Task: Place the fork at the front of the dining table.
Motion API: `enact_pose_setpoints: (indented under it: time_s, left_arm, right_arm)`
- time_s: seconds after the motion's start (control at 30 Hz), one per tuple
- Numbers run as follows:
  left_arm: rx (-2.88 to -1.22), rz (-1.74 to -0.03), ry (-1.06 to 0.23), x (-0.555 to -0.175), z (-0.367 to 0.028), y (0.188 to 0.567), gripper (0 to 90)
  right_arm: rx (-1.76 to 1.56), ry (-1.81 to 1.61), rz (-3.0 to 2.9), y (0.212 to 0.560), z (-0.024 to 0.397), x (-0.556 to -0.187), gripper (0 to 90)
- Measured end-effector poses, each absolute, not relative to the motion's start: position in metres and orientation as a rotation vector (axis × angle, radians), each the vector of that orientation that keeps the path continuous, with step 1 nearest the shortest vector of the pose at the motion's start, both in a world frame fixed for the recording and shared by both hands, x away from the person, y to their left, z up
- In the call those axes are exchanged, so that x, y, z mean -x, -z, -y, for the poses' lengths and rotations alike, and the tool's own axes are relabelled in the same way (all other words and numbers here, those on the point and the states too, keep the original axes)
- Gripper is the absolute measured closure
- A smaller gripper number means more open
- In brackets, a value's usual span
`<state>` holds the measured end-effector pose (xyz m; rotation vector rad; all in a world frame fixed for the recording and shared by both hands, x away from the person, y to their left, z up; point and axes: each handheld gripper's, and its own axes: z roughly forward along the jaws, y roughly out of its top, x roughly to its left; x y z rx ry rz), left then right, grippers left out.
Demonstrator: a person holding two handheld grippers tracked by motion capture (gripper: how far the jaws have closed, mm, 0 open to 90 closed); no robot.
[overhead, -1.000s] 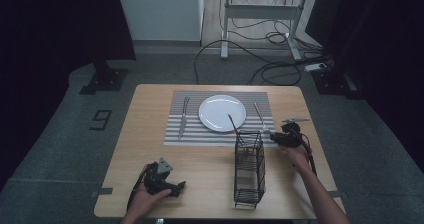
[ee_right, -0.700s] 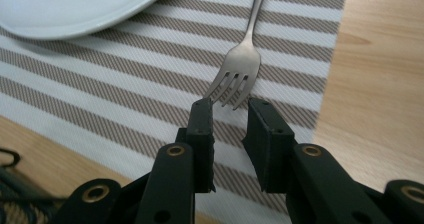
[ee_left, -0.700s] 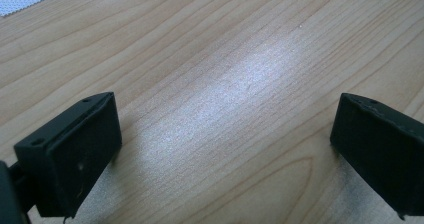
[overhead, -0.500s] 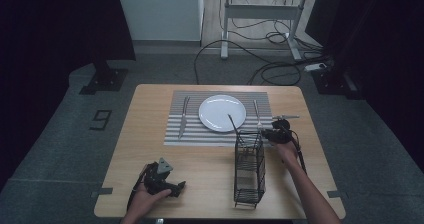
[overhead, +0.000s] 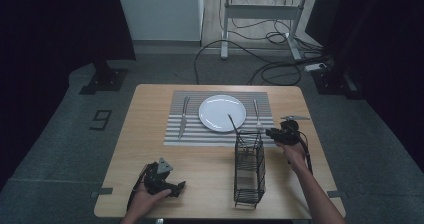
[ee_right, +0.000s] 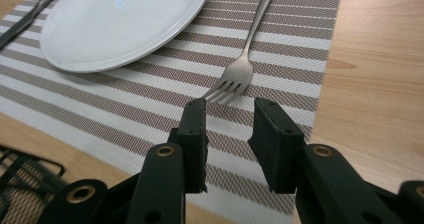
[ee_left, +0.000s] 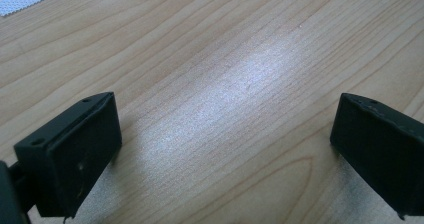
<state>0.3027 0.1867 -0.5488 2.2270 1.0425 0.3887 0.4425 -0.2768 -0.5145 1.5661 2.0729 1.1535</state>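
Steel fork (ee_right: 243,66) on woven striped placemat (ee_right: 280,49); round white plate (ee_right: 120,24) beside.

A knife (overhead: 183,116) lies at nine o'clock of the white plate (overhead: 222,112) on the striped mat (overhead: 193,134). A wire basket (overhead: 249,169) stands at six o'clock of the plate on the wooden table (overhead: 150,134).

Two black grippers, one in each hand. Left gripper (overhead: 176,186): a grey three-cornered plate on top, thick blocky black fingers (ee_left: 75,154) with tiny holes along the edges. Right gripper (ee_right: 229,134): flat black fingers (ee_right: 195,134) on black bars with round brass-ringed holes. A thin black cable along each arm. Bare forearms, no sleeves.
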Motion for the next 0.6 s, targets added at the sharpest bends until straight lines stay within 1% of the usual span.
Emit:
enact_pose_setpoints:
  time_s: [0.2,0.6]
  left_arm:
    - [-2.225,-1.043,-0.390,-0.303,-0.187,0.549,0.0]
    - [-2.228,-1.041,-0.390,-0.303,-0.187,0.549,0.0]
  right_arm:
    - [-1.537,-1.167,-2.072,0.510,0.289,-0.420,64.4]
    - [-1.489,-1.194,-2.085,0.513,0.310,-0.372,63.1]
